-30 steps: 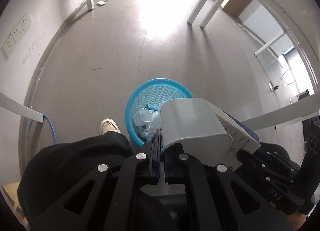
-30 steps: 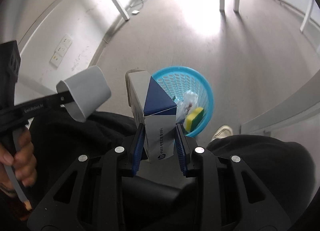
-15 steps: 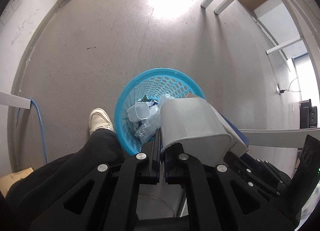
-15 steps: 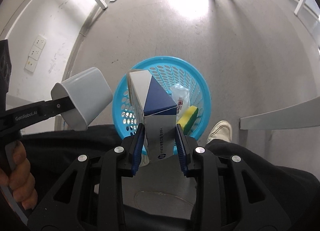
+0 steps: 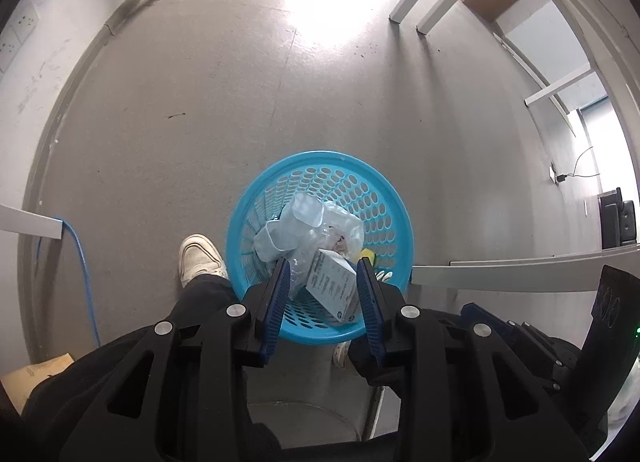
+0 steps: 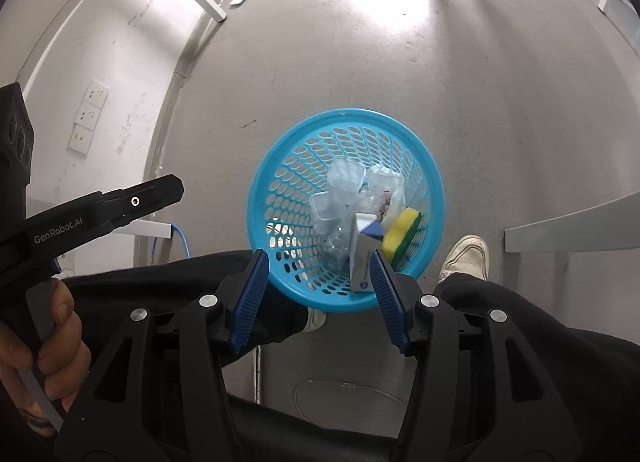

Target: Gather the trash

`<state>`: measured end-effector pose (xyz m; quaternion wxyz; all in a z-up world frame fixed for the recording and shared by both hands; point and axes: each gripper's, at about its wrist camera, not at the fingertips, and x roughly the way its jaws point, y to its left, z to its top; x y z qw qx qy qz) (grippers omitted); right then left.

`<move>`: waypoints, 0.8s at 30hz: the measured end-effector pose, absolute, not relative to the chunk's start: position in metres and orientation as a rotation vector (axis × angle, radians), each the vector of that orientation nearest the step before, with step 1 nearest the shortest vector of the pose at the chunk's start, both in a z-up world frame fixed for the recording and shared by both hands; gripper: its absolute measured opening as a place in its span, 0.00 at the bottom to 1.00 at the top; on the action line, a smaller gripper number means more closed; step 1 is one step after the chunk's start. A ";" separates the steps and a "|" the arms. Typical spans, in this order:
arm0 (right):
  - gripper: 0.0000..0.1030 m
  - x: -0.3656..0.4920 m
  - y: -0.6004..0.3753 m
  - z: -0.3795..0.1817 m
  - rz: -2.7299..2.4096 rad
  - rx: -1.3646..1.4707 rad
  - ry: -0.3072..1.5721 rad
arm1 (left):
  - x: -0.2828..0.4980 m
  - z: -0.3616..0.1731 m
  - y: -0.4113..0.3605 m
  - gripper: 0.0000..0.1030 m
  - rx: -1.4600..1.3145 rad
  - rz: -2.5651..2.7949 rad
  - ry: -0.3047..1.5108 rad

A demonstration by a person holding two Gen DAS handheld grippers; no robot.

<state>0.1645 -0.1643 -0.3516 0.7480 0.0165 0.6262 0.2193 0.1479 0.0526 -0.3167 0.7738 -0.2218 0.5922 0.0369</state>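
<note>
Above the round blue perforated plastic basket, left gripper and right gripper hung wide open, empty; white-and-blue carton lay inside.

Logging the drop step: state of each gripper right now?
Left gripper: jaws open, holding nothing, above the blue basket.
Right gripper: jaws open, holding nothing; the carton lies in the basket.
</note>
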 end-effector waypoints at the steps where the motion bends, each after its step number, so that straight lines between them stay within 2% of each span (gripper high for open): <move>1: 0.49 0.162 -0.164 -0.348 0.486 0.018 1.363 | 0.144 -0.315 0.054 0.33 -0.483 0.082 1.279; 4: 0.50 0.152 -0.160 -0.336 0.510 -0.064 1.351 | 0.134 -0.305 0.054 0.36 -0.473 0.083 1.267; 7: 0.51 0.141 -0.159 -0.321 0.524 -0.125 1.319 | 0.126 -0.295 0.049 0.44 -0.418 0.074 1.229; 11: 0.60 0.124 -0.165 -0.297 0.547 -0.184 1.271 | 0.113 -0.284 0.041 0.59 -0.351 0.045 1.205; 15: 0.79 0.109 -0.180 -0.276 0.564 -0.205 1.226 | 0.101 -0.276 0.041 0.82 -0.339 0.037 1.187; 18: 0.89 0.104 -0.196 -0.266 0.567 -0.165 1.213 | 0.094 -0.272 0.038 0.94 -0.304 0.042 1.166; 24: 0.92 0.110 -0.209 -0.265 0.575 -0.086 1.232 | 0.094 -0.275 0.039 0.94 -0.305 0.029 1.197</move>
